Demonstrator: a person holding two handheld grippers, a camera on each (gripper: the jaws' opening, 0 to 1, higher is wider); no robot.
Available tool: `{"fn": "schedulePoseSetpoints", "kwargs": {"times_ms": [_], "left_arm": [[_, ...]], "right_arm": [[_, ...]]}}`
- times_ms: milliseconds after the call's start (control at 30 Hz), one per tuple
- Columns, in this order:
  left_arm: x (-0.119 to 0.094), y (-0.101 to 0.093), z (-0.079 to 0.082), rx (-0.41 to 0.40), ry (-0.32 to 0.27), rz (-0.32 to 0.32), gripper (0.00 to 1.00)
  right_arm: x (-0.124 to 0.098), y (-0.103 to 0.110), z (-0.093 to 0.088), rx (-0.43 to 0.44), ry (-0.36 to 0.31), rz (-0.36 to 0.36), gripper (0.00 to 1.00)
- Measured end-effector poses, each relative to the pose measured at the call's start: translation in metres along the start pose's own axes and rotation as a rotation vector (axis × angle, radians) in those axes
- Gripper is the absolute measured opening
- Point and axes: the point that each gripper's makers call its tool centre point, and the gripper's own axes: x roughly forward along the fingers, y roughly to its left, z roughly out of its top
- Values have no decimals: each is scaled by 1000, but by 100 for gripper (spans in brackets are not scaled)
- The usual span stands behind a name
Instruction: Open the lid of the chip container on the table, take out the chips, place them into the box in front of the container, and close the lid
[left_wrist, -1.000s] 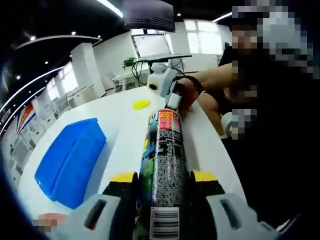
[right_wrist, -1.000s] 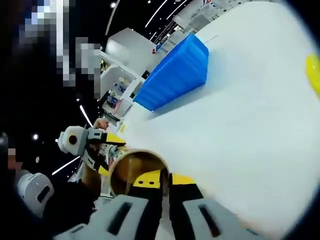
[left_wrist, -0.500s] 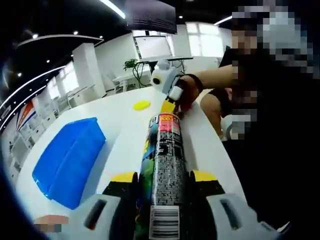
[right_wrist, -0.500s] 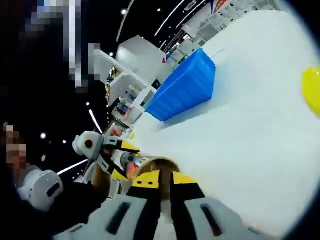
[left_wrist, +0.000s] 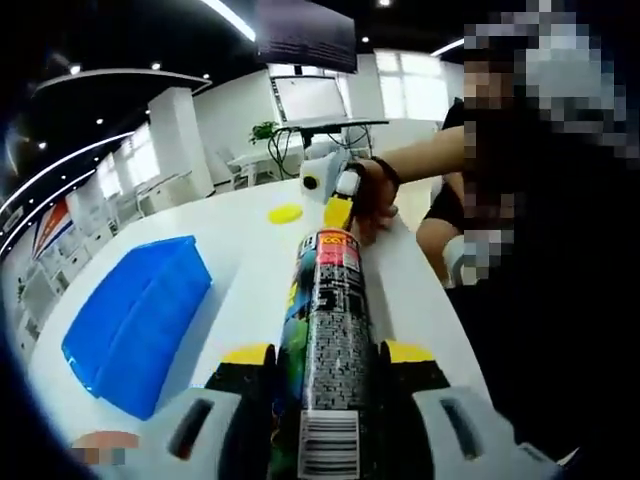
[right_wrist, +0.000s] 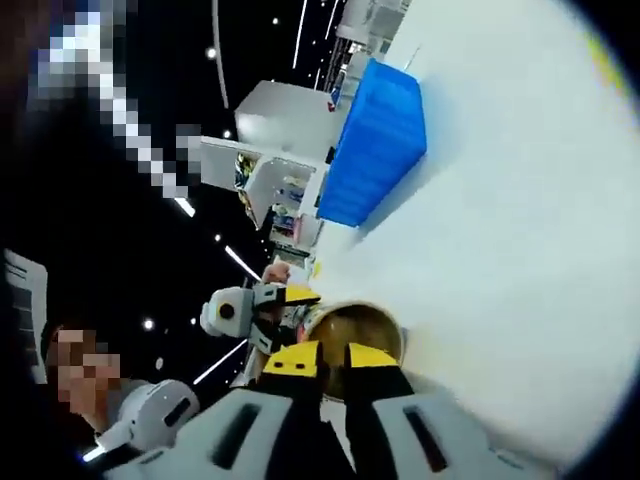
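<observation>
The chip can (left_wrist: 327, 340), a tall tube with dark print and a red band near its top, lies along the left gripper view with my left gripper (left_wrist: 327, 355) shut around its body. Its open mouth (right_wrist: 352, 330) faces the right gripper view, brown inside. My right gripper (right_wrist: 332, 362) has its yellow-tipped jaws close together right at that mouth; I cannot see anything between them. From the left gripper view, the right gripper (left_wrist: 338, 212) sits at the can's far end in a person's hand. The yellow lid (left_wrist: 285, 213) lies on the white table. The blue box (left_wrist: 135, 320) (right_wrist: 375, 140) stands beside the can.
The white table (left_wrist: 250, 260) runs far past the lid, with its edge just right of the can. A person (left_wrist: 540, 250) stands at that edge. My left gripper (right_wrist: 250, 305) appears behind the can's mouth. Desks and a screen stand far behind.
The right gripper has rolled and drawn back a little from the can's mouth, so its yellow tip now shows past the can's end. The can stays in the left gripper.
</observation>
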Motion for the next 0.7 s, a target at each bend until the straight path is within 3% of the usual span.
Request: {"fn": "schedulePoseSetpoints", "kwargs": {"times_ms": [167,200,267,433,567,700], "left_arm": [[1,-2,1,-9,-5,-4,42],[1,-2,1,-9,-4,-4,42],[1,-2,1,-11,-4,-3,42],[0,-2,1,-14,-10,-4,43],[0,3,-1,-9,-4,-4,43],[0,4,-2,-6,1,-1,43]], "right_arm": [[7,1,-6,-27,10,13,9],[9,1,-9,26,18,-2,8],[6,-1,-5,53,28,10,4],[2,2,-2,65,26,-2,0],[1,3,-2,-51,30,-114,0],[-8,1,8,-263,57,-290,0]]}}
